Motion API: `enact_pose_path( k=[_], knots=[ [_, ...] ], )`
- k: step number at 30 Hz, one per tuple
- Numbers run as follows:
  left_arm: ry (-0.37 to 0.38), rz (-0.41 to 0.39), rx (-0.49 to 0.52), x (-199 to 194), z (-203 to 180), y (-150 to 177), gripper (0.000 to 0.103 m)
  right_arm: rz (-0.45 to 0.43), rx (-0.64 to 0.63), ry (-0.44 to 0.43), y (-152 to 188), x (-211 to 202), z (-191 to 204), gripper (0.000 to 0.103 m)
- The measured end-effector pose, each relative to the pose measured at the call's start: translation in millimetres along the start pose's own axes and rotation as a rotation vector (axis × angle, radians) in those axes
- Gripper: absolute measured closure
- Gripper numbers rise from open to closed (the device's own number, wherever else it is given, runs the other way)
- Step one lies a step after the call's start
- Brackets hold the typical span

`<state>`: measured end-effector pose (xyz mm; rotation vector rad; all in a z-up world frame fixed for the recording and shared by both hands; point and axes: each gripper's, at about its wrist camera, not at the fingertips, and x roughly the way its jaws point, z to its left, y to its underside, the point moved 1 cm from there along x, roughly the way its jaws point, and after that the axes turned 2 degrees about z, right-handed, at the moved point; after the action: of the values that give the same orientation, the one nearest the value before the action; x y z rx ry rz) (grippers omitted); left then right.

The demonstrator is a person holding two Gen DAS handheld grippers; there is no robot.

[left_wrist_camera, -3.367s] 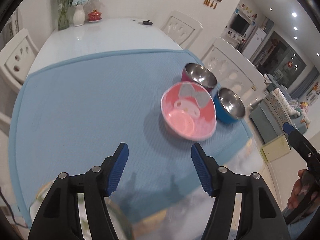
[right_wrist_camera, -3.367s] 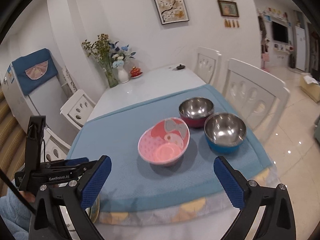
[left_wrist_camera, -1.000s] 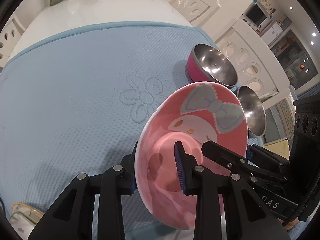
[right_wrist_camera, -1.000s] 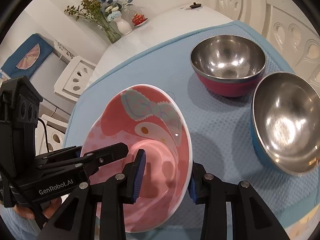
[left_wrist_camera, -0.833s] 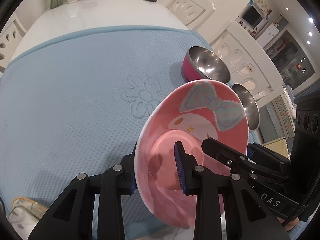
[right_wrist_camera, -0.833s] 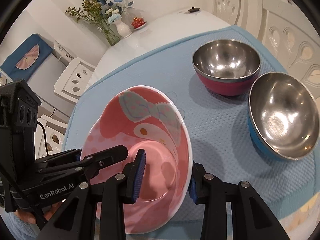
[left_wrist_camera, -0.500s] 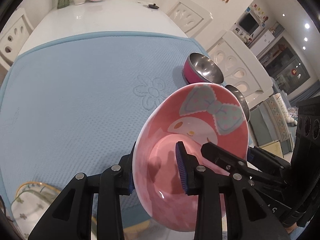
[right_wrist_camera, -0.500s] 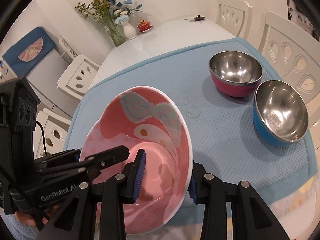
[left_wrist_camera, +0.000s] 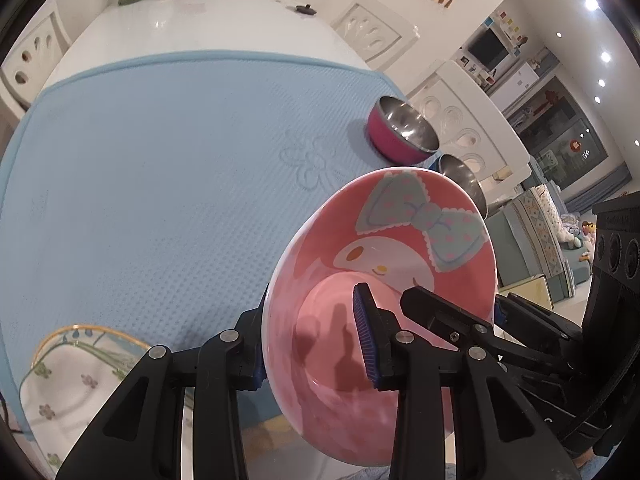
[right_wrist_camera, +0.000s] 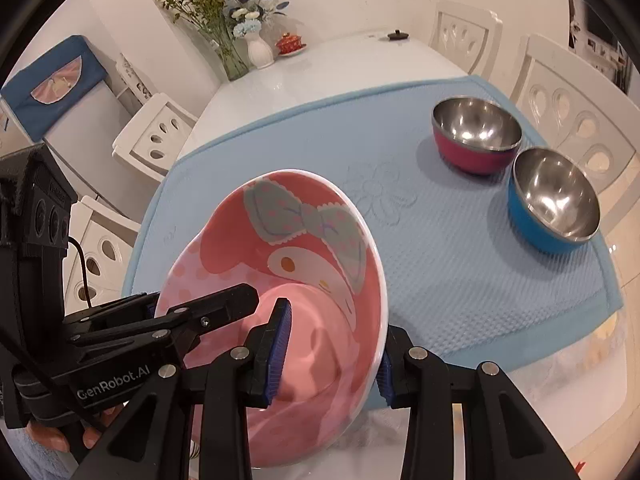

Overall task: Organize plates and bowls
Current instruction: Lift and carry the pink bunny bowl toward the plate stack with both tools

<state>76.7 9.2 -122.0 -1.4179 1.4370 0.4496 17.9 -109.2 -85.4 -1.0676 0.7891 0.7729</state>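
Observation:
A pink cartoon bowl [left_wrist_camera: 400,240] [right_wrist_camera: 300,240] hangs tilted above the near edge of the blue mat [left_wrist_camera: 160,160] [right_wrist_camera: 440,260], carried by both grippers. My left gripper [left_wrist_camera: 312,340] [right_wrist_camera: 200,304] straddles its left rim, one pad outside and one inside; its jaws are opening, with the bowl wall still between them. On the opposite rim my right gripper [right_wrist_camera: 332,356] [left_wrist_camera: 460,308] is shut on the bowl. A magenta steel bowl [left_wrist_camera: 400,136] [right_wrist_camera: 476,136] and a blue steel bowl [right_wrist_camera: 552,200] [left_wrist_camera: 464,180] stand side by side at the mat's far right.
A floral plate with a gold rim [left_wrist_camera: 72,372] lies at the mat's near left corner. Beyond the mat on the white table [right_wrist_camera: 340,64] are a flower vase [right_wrist_camera: 258,50] and a small red dish [right_wrist_camera: 290,44]. White chairs [right_wrist_camera: 572,92] ring the table.
Both grippers have carried the pink bowl up and back toward the table's near edge. The steel bowls now look farther off, and the floral plate has come into the left wrist view.

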Motion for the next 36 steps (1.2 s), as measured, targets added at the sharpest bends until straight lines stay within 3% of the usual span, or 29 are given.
enact_pose_path(
  k=[15, 36],
  knots=[
    [-0.036, 0.035, -0.088, 10.9, 31.2, 5.3, 0.070, 0.083, -0.040, -0.047, 0.5, 31.8, 18.1, 0.066],
    [-0.052, 0.126, -0.160, 53.4, 53.0, -9.3, 0.069, 0.227, -0.039, -0.049, -17.3, 83.2, 11.5, 0.066]
  ],
)
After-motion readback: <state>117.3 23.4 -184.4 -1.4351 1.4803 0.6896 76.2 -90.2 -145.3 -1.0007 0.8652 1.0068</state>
